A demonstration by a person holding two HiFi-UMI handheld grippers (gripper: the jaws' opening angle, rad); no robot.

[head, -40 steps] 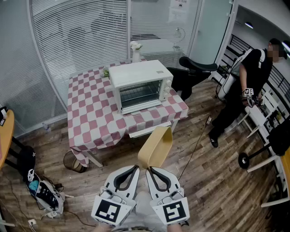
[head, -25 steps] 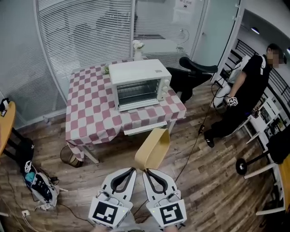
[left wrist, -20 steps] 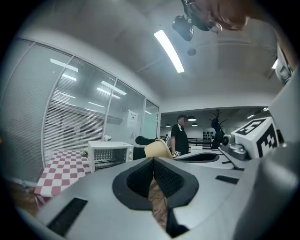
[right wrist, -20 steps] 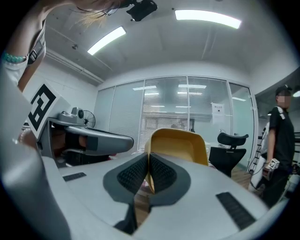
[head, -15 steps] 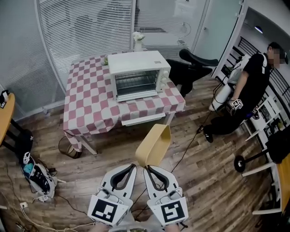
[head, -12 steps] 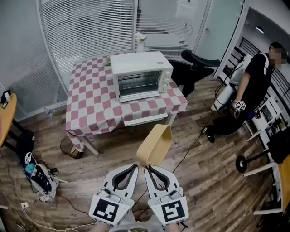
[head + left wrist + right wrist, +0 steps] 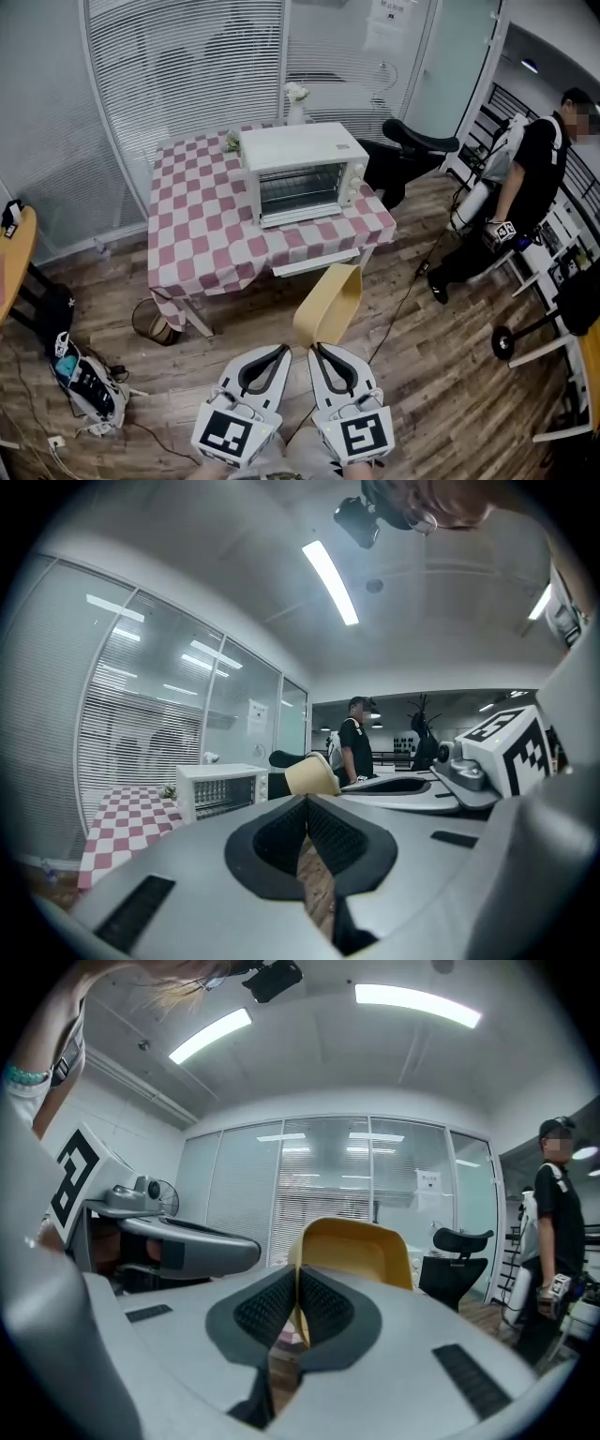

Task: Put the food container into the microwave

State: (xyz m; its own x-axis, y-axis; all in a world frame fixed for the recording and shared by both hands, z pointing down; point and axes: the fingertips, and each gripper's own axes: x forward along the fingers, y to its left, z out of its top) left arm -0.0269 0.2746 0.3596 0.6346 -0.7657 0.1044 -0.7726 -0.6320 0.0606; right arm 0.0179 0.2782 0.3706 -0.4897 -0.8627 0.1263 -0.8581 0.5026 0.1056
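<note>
Your right gripper point(image 7: 317, 346) clamps the yellow food container point(image 7: 328, 305) by its rim; your left gripper point(image 7: 285, 348) has jaws together, empty; toaster oven point(image 7: 302, 172) well apart.

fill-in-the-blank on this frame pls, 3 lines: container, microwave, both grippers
1. The right hand-held gripper holds the food container, pinching it by its ____.
2. The microwave on the checked table has its door ____.
3. The left hand-held gripper, jaws together, holds ____.
Missing words: rim; closed; nothing.
</note>
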